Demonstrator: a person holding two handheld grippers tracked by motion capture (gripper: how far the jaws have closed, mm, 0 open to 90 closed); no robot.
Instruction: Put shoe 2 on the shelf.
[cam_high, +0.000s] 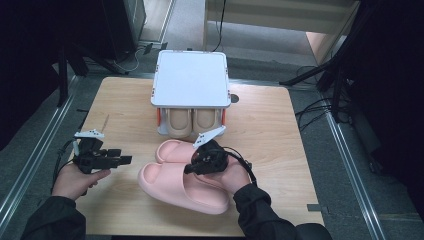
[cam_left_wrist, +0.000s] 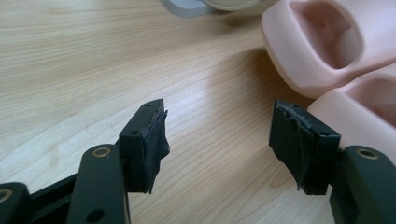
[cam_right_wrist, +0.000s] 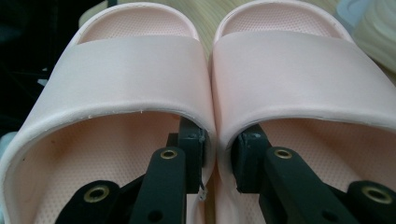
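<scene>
Slippers (cam_high: 182, 177) of smooth, rounded pink foam lie paired on the wood-grain table (cam_high: 270, 125), just before a white two-tier rack (cam_high: 190, 80) holding beige ones (cam_high: 192, 122). Right gripper (cam_right_wrist: 217, 154) pinches their touching inner walls; left gripper (cam_left_wrist: 217, 140) is spread wide, empty, beside their toes.

Your sleeves (cam_high: 52, 217) are black. Each gripper is black, with brass-ringed screw holes, worn dark tape on the jaws, a pale plate (cam_high: 90, 133) and a trailing black cable (cam_high: 239, 159).
</scene>
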